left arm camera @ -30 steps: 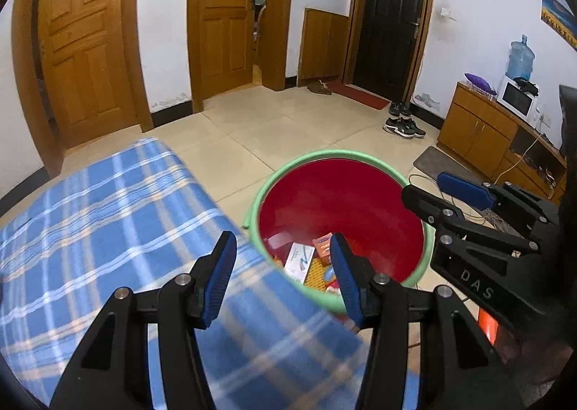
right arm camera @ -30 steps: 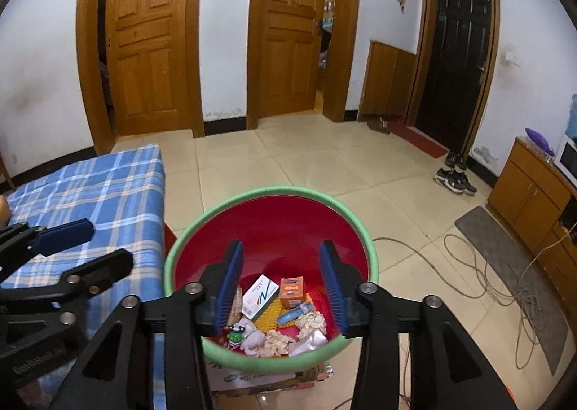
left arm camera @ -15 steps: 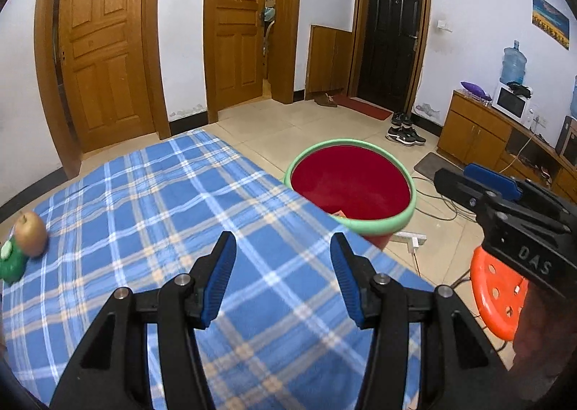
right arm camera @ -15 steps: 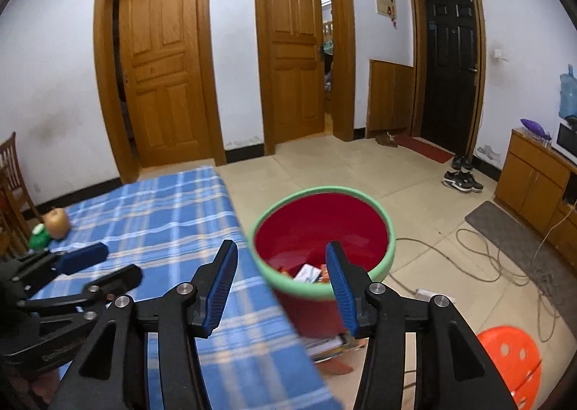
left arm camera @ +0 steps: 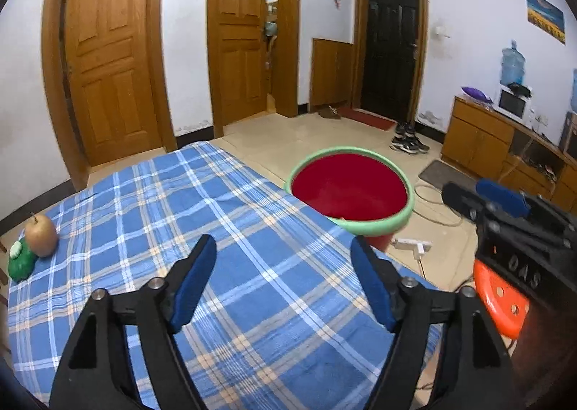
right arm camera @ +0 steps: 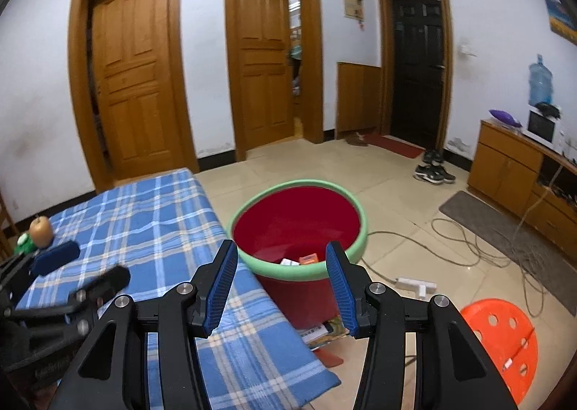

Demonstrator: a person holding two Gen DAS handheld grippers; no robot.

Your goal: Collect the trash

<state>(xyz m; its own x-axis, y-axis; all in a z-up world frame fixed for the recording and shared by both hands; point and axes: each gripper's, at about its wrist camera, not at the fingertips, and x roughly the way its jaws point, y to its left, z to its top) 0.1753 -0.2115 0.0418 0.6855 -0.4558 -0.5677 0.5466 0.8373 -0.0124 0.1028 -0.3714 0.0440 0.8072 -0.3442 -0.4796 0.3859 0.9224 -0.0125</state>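
Beside the counter [right arm camera: 151,215] stands the red bin [right arm camera: 299,226], small cartons and scraps lying at its bottom: light, crushable, best pinched by an edge. Left hand-held gripper [left arm camera: 283,278] is opening, nothing between its jaws; right hand-held gripper [right arm camera: 283,280] stands half-wide, empty.

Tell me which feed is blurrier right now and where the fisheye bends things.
Left wrist: right gripper smeared; bin soft. Right wrist: left gripper motion-blurred, opening with nothing between its jaws; bin sharper. Both: door frames bow outward, corners vignetted black.
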